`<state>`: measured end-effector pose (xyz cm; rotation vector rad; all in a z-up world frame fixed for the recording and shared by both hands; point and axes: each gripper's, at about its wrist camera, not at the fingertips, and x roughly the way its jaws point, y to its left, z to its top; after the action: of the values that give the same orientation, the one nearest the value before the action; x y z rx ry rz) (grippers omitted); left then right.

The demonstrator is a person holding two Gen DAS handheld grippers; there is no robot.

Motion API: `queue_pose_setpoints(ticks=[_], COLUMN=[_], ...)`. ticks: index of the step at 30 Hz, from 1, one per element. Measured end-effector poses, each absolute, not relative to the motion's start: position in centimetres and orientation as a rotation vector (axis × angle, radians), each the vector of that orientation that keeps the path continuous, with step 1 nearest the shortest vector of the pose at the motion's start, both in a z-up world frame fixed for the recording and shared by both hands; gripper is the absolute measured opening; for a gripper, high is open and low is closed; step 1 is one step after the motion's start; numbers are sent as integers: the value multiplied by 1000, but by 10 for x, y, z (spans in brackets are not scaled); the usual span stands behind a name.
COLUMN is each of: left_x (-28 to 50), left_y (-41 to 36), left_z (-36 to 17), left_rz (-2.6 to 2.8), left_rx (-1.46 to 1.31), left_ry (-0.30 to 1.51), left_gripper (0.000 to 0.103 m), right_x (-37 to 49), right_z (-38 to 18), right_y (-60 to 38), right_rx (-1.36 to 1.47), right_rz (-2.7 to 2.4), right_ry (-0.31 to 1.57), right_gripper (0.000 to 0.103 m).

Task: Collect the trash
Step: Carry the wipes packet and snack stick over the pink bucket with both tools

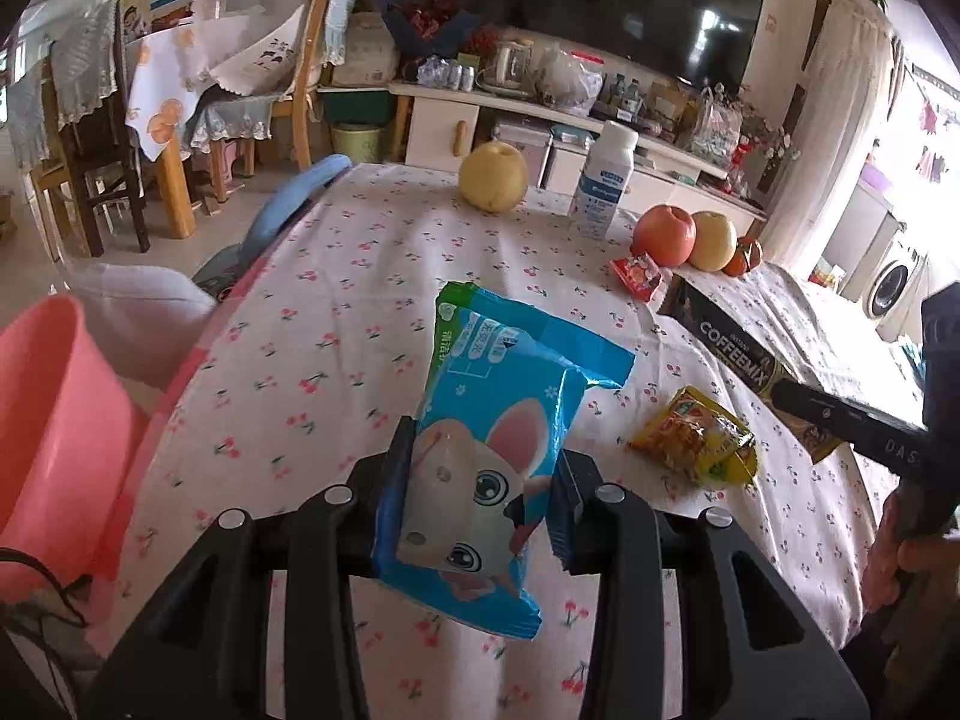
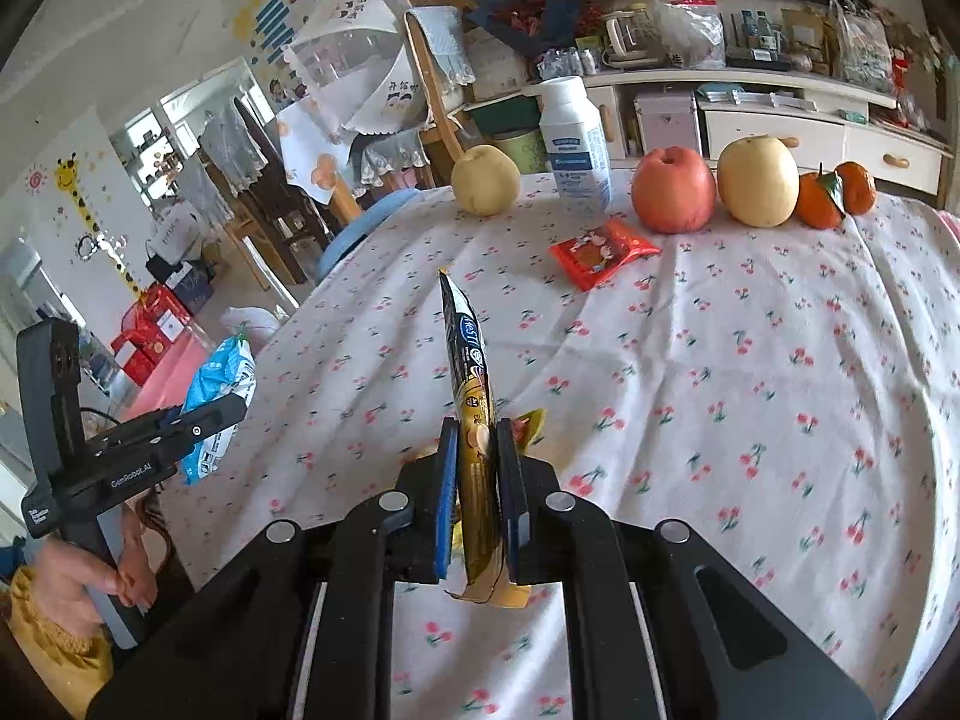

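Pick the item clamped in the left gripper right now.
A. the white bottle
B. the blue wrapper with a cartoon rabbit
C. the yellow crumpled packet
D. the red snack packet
B: in the left wrist view the left gripper has both pads pressed on the blue rabbit wrapper, lifted above the tablecloth.

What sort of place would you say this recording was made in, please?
Most likely a lived-in family living and dining room: a large television above a cluttered media cabinet, wooden dining chairs with lace covers, and a table under a cherry-print cloth holding fruit.
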<state>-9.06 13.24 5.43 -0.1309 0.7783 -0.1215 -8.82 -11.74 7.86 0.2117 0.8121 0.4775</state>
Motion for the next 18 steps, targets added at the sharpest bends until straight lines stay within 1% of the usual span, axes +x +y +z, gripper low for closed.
queue_pose_setpoints(ticks=[5, 18], left_x=[-109, -152], left_y=[150, 209], left_z=[64, 92], left_rz=[-95, -12], left_rx=[-144, -173], left_ry=[752, 689], left_gripper=[40, 40], right_x=[-112, -148], right_z=[83, 92], right_y=[-106, -50], right_rx=[271, 260], right_rz=[509, 594], right_ry=[810, 837], right_gripper=[13, 13])
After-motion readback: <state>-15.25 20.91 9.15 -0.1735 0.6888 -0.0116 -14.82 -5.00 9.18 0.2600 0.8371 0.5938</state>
